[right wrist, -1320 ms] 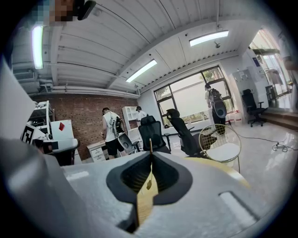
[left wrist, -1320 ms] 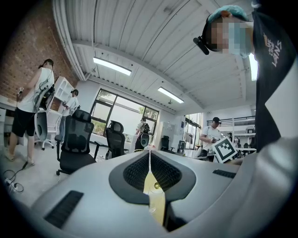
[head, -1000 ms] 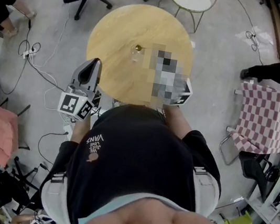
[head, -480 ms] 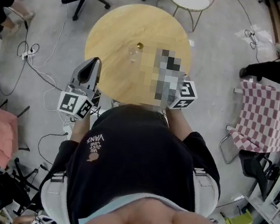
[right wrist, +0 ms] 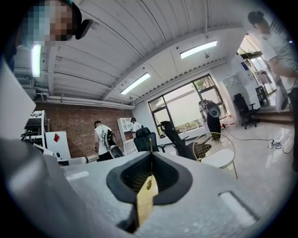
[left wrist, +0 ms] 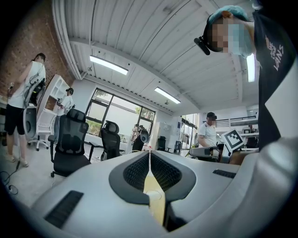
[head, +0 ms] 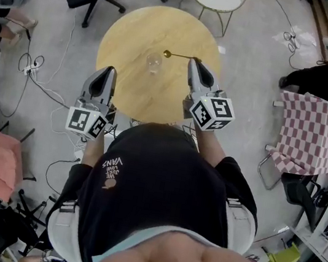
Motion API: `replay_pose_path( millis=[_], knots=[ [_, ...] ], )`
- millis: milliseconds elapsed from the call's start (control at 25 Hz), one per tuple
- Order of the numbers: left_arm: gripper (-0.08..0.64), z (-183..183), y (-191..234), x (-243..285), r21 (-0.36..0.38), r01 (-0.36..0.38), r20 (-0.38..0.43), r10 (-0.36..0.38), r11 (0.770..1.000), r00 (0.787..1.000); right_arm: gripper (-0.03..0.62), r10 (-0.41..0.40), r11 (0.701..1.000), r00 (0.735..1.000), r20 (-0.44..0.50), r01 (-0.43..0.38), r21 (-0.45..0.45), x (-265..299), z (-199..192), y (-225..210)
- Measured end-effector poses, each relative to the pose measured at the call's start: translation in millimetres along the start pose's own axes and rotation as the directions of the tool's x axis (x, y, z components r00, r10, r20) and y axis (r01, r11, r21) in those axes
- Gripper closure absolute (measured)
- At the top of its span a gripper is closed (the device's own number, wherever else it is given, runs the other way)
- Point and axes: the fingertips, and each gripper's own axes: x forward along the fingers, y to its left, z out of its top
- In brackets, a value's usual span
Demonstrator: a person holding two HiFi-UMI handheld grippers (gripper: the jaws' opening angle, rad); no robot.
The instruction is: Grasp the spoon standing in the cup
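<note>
The right gripper [head: 194, 61] has its jaws pinched together on the handle of the gold spoon [head: 179, 56]. The spoon lies level over the table [head: 138, 26], its bowl near the cup [head: 153, 63] (not in it). The left gripper [head: 108, 73], jaws closed on nothing, hovers by the table's edge.

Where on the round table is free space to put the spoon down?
The wooden table is bare over its far half, beyond the glass cup and the spoon. It is also bare left of the cup, up to the edge near the left gripper. It is crowded only right of the cup, where the right gripper holds the spoon.
</note>
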Motion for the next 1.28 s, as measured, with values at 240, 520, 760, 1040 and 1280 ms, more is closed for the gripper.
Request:
replay_pose_path(
  millis=[240, 520, 760, 1040, 1280],
  knots=[
    [0.543, 0, -5, 7, 0.003, 0.000, 0.004, 0.000, 1.000, 1.000, 0.591, -0.024, 1.000, 1.000, 0.008, 0.024, 0.006, -12, 2, -13],
    [0.543, 7, -5, 14, 0.010, 0.007, 0.001, -0.007, 1.000, 1.000, 0.591, -0.053, 0.999, 0.998, 0.017, 0.053, 0.005, -18, 8, -21],
    [0.543, 5, -11, 21, 0.011, 0.015, 0.000, -0.015, 1.000, 1.000, 0.591, -0.071, 0.997, 0.997, 0.026, 0.071, 0.007, -27, 12, -32],
    [0.543, 3, -16, 31, 0.010, 0.021, 0.001, -0.021, 1.000, 1.000, 0.591, -0.086, 0.996, 0.996, 0.023, 0.086, 0.003, -35, 14, -44],
    [0.543, 2, -18, 36, 0.008, 0.020, 0.001, -0.020, 1.000, 1.000, 0.591, -0.098, 0.995, 0.995, 0.018, 0.098, 0.000, -40, 16, -52]
  ],
)
